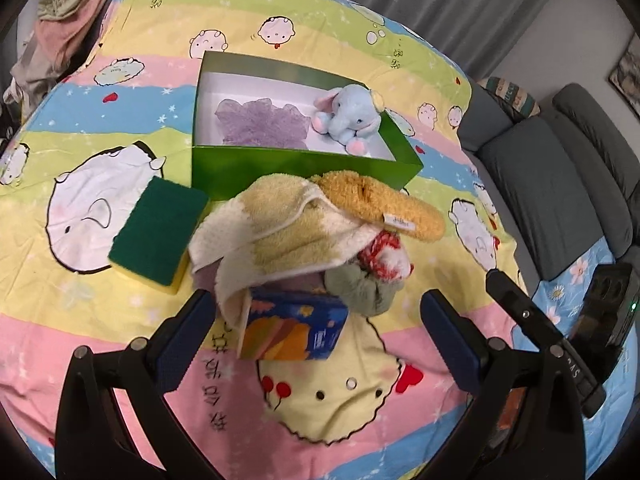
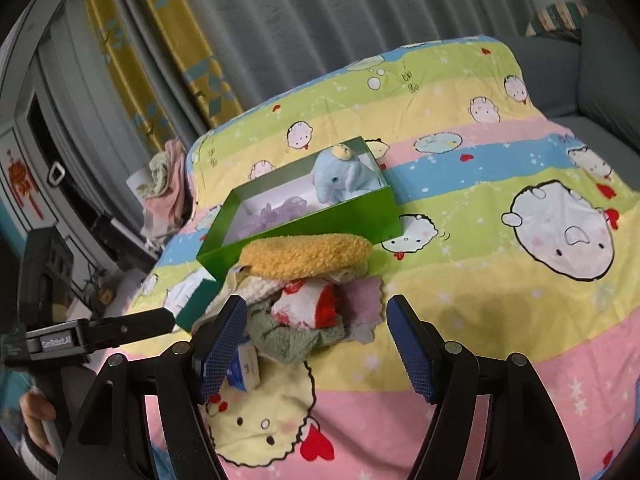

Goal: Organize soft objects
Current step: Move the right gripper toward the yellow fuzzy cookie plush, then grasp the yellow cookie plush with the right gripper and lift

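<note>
You held both claws wide apart and empty — your left gripper hung over the blue tissue pack, your right gripper over the grey-green cloth. The heap of soft things — yellow towel, orange plush, red-and-white sock — lay on the quilt, touching the green box that held the elephant.

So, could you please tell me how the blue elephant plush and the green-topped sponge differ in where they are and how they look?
The blue elephant plush sits inside the green box, while the green-topped sponge lies flat on the blanket outside it. The plush is rounded and fluffy with pink feet; the sponge is a flat rectangular block, dark green over yellow. Neither is held by a gripper.
</note>
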`<action>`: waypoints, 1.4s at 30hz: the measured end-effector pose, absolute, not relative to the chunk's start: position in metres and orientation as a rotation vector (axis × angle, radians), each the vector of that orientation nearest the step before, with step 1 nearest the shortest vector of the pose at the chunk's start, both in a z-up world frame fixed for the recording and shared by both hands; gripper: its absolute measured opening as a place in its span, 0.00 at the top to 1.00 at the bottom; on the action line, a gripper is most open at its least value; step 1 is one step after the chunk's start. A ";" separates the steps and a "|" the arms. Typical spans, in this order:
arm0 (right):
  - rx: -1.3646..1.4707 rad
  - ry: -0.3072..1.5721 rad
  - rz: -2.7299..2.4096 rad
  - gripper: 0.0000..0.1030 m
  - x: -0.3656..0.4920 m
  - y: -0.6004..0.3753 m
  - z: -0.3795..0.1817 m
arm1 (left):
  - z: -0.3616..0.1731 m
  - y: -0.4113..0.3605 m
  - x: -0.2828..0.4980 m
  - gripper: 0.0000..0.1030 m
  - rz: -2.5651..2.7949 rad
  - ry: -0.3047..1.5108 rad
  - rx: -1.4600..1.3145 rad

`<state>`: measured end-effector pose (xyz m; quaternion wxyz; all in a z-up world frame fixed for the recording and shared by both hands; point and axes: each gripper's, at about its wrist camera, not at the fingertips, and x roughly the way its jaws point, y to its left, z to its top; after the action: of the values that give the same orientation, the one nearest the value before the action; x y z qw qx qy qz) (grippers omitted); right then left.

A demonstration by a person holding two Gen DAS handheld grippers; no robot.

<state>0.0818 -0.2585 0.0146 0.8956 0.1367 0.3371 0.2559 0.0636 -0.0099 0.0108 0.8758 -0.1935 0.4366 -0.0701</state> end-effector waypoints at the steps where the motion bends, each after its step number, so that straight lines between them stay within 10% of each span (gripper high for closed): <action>1: 0.294 0.696 0.533 0.29 0.084 -0.260 0.014 | 0.011 -0.010 0.066 0.01 -0.147 0.912 -0.408; 27: -0.021 0.658 0.660 0.29 0.131 -0.219 -0.004 | 0.019 -0.064 0.160 0.02 -0.450 1.060 -0.582; 37: -0.122 0.639 0.755 0.29 0.149 -0.201 -0.006 | 0.008 -0.052 0.181 0.18 -0.408 1.085 -0.687; 42: -0.121 0.637 0.752 0.52 0.158 -0.201 -0.005 | 0.007 -0.045 0.186 0.30 -0.387 1.093 -0.723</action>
<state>0.1575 -0.2007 -0.0053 0.8793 -0.0579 0.3057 0.3606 0.1857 -0.0447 0.0067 0.7757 -0.3339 0.5048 -0.1788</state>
